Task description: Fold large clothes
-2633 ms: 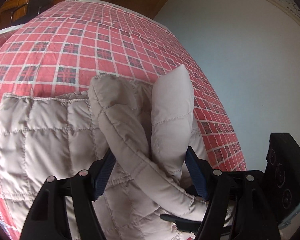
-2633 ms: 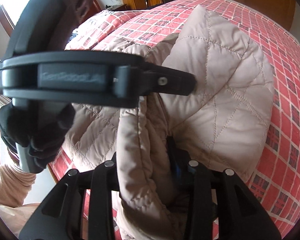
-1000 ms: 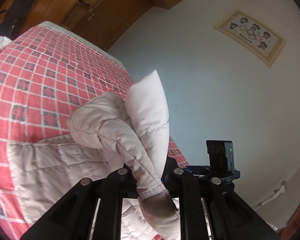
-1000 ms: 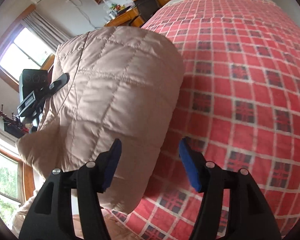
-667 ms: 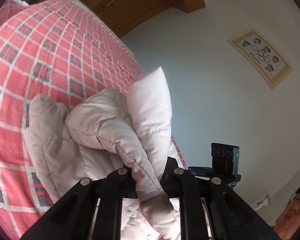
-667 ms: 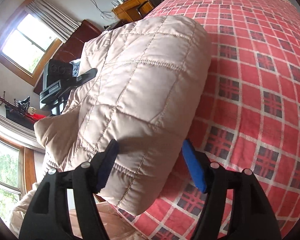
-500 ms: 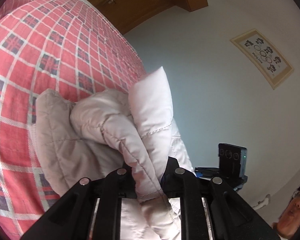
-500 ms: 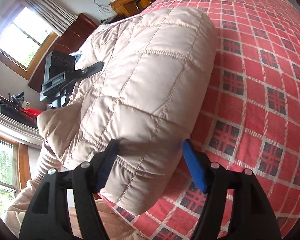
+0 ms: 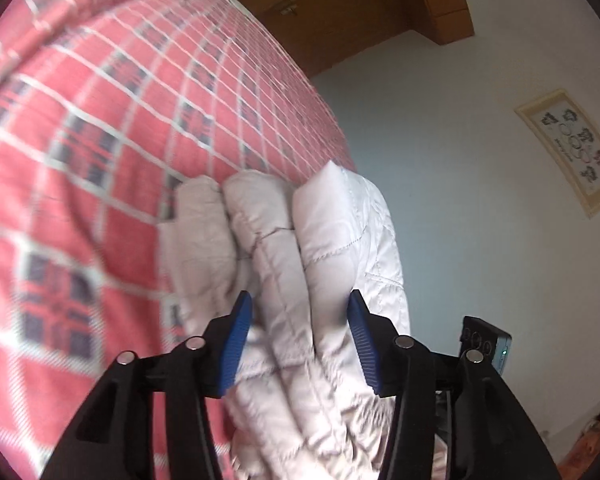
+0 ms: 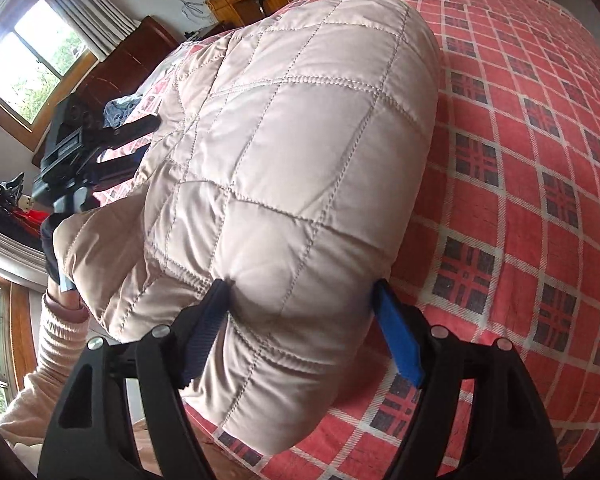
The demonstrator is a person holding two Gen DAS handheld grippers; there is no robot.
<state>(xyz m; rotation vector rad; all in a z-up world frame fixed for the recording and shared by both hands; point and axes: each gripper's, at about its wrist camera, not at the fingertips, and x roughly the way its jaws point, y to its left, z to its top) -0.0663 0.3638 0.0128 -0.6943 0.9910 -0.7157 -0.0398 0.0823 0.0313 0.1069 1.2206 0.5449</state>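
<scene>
Released since half a second ago, quilted beige jacket [image 10: 300, 152] laid folded on red plaid bedspread [image 10: 540, 160]; left gripper [image 9: 298, 320] and right gripper [image 10: 304, 312] spread apart; framed print [image 9: 568, 148] on pale wall, writing unreadable; window [image 10: 36, 64]

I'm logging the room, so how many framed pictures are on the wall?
1: a framed picture hangs on the pale wall, right of the red plaid bed in the left wrist view. Other walls are mostly hidden.

Quilted beige coat [image 10: 300, 152] on red plaid bed [image 10: 540, 160]
</scene>
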